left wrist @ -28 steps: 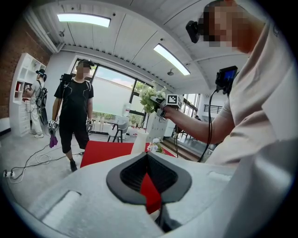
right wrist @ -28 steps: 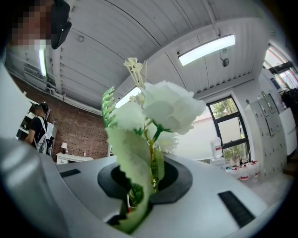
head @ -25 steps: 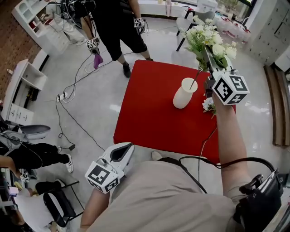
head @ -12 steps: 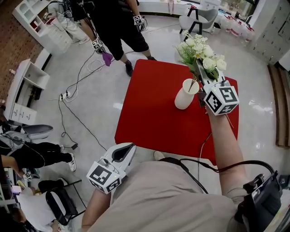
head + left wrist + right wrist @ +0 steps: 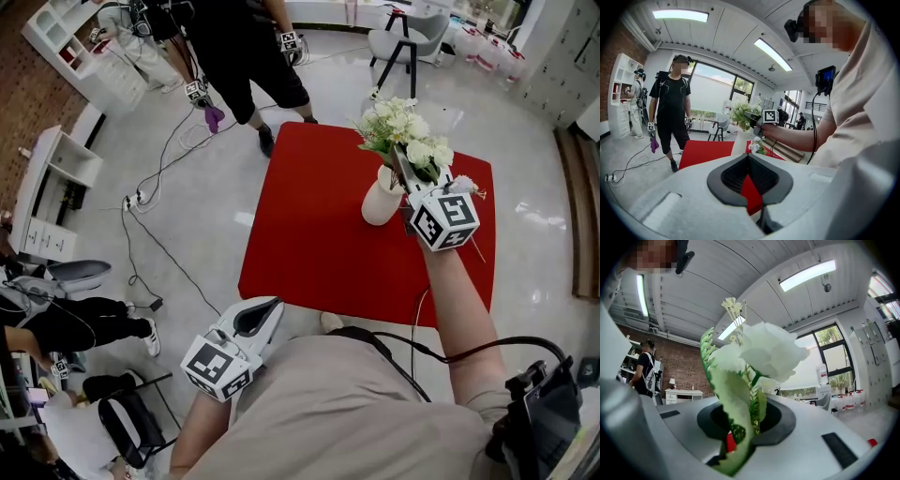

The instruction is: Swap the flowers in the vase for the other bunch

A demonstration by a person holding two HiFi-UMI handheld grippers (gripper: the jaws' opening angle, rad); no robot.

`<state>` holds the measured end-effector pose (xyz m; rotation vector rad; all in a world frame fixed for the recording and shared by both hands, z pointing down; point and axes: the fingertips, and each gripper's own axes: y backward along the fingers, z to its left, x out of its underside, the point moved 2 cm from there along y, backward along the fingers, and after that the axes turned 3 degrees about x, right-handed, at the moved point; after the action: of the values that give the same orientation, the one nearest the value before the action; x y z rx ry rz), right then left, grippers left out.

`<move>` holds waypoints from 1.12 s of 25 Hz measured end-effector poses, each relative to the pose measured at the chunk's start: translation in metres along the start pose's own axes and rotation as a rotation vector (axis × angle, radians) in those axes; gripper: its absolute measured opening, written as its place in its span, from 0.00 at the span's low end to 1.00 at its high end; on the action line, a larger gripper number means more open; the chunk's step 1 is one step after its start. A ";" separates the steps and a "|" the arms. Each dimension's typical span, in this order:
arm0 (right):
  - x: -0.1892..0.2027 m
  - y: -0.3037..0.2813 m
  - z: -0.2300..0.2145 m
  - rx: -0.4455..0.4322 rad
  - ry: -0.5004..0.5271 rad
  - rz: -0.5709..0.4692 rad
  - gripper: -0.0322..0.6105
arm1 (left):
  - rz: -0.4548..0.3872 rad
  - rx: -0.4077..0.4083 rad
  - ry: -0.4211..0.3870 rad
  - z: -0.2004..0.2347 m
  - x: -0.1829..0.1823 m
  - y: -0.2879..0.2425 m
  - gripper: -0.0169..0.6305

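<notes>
Clamped on the stems of the white flower bunch [image 5: 405, 131], the jaws of the right gripper [image 5: 403, 169] have just been opening a touch, yet stem and leaf are still pinched between them. The left gripper [image 5: 263, 310] sits low by the person's body, off the near-left edge of the red table [image 5: 309, 234], its jaws together with nothing between them.

The bunch stands close to upright, its long axis running from the blooms at the top down to the stems, which drop into the mouth of the white vase [image 5: 379, 202] on the table. The blooms lean slightly away from the gripper.

A second ago the bunch was held higher, with only a thin stem end reaching the vase mouth. It now sits lower, its foliage covering the rim.

The right gripper view shows just a bloom and a leaf against the ceiling, with a sliver of red below, and no vase. The left gripper view shows the vase from the side, with the other bunch [image 5: 754, 146] lying on the table just beside its foot, while in the head view the right gripper hides most of that bunch.
</notes>
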<state>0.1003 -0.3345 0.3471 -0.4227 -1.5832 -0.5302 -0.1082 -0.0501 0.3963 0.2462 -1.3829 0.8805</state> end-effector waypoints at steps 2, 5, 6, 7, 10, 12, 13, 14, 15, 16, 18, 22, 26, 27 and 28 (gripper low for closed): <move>0.009 0.003 0.002 0.006 0.001 0.011 0.20 | 0.004 0.003 0.001 0.000 0.004 0.002 0.04; 0.020 0.007 0.006 0.026 -0.005 0.030 0.22 | 0.008 0.007 0.004 0.001 0.006 0.007 0.04; 0.023 0.008 0.007 0.034 -0.008 0.036 0.23 | 0.009 0.010 0.005 0.002 0.007 0.009 0.04; 0.025 0.008 0.008 0.040 -0.010 0.041 0.24 | 0.010 0.012 0.007 0.003 0.007 0.011 0.04; 0.032 0.011 0.010 0.052 -0.015 0.057 0.27 | 0.011 0.019 0.010 0.004 0.008 0.014 0.04; 0.036 0.012 0.011 0.065 -0.012 0.066 0.30 | 0.011 0.026 0.005 0.005 0.009 0.015 0.04; 0.038 0.013 0.011 0.072 -0.009 0.071 0.31 | 0.011 0.030 0.005 0.006 0.010 0.016 0.04; 0.041 0.014 0.012 0.080 -0.007 0.079 0.32 | 0.011 0.034 0.006 0.006 0.011 0.018 0.04; 0.044 0.015 0.013 0.088 -0.006 0.086 0.34 | 0.011 0.038 0.008 0.006 0.011 0.020 0.04; 0.046 0.017 0.015 0.095 -0.006 0.094 0.35 | 0.010 0.041 0.009 0.006 0.012 0.022 0.04; 0.050 0.019 0.016 0.106 -0.003 0.109 0.39 | 0.011 0.048 0.008 0.007 0.014 0.025 0.04; 0.055 0.023 0.021 0.121 -0.010 0.135 0.46 | 0.008 0.063 0.008 0.008 0.016 0.033 0.04; 0.059 0.027 0.027 0.147 -0.024 0.155 0.54 | 0.009 0.081 0.011 0.009 0.023 0.044 0.04; 0.060 0.029 0.028 0.154 -0.026 0.159 0.56 | 0.010 0.086 0.010 0.009 0.024 0.046 0.04; 0.061 0.030 0.029 0.161 -0.027 0.164 0.57 | 0.010 0.089 0.009 0.009 0.025 0.048 0.04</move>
<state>0.0883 -0.2957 0.4087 -0.4337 -1.5878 -0.2707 -0.1483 -0.0135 0.4054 0.3037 -1.3390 0.9515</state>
